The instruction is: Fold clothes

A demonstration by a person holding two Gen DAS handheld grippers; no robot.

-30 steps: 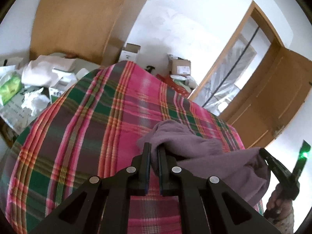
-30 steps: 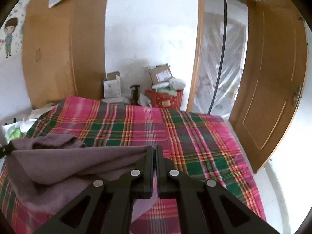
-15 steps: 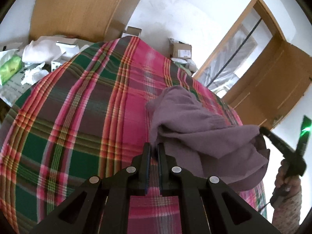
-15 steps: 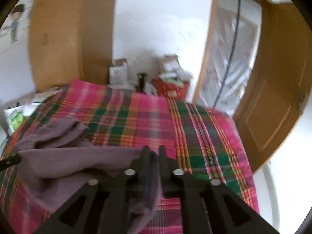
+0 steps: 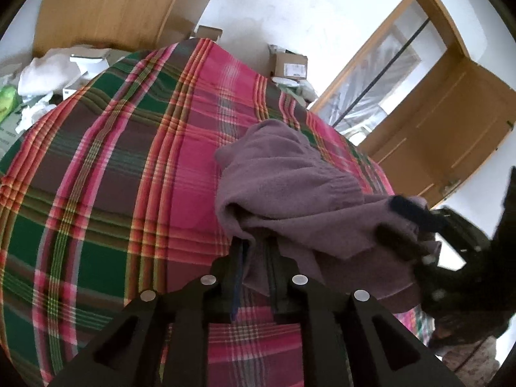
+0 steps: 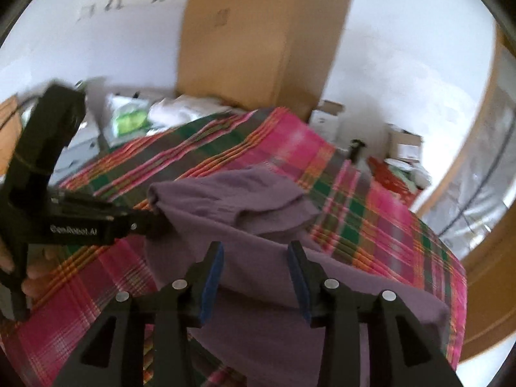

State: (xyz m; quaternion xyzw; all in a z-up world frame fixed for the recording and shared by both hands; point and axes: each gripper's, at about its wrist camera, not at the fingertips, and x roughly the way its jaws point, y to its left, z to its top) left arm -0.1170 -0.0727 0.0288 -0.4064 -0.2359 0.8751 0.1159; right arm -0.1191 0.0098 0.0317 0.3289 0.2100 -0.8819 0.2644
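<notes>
Since the earlier pictures the right gripper (image 6: 254,277) has let go: its jaws, which were pinched on the purple garment (image 6: 258,248), now stand apart with the cloth lying slack between and under them, and the two grippers have swung closer together over the cloth. The left gripper (image 5: 254,258) is different; its jaws are drawn near together with a fold of the garment (image 5: 290,193) hanging down between them, so it seems to be the only hold left. The garment itself lies bunched on the plaid bed cover (image 5: 113,177), toward the cover's door side and near its front edge, one rounded lump resting on the cover and a looser flap trailing toward the right gripper (image 5: 409,225), seen blurred in the left view. In the right view the left gripper (image 6: 151,222) sits at the garment's corner nearest the cluttered side of the cover. The chief risk, as I judge it, is that the released side sags or slides off the near edge of the cover, since nothing pins it there. A second is that the right gripper closes again on more than one layer, or on the cover along with the cloth, because the folds are heaped and the edge is hard to single out. A third is that a pull by the left gripper alone drags the whole lump across the cover instead of spreading it, leaving the fold crooked.
</notes>
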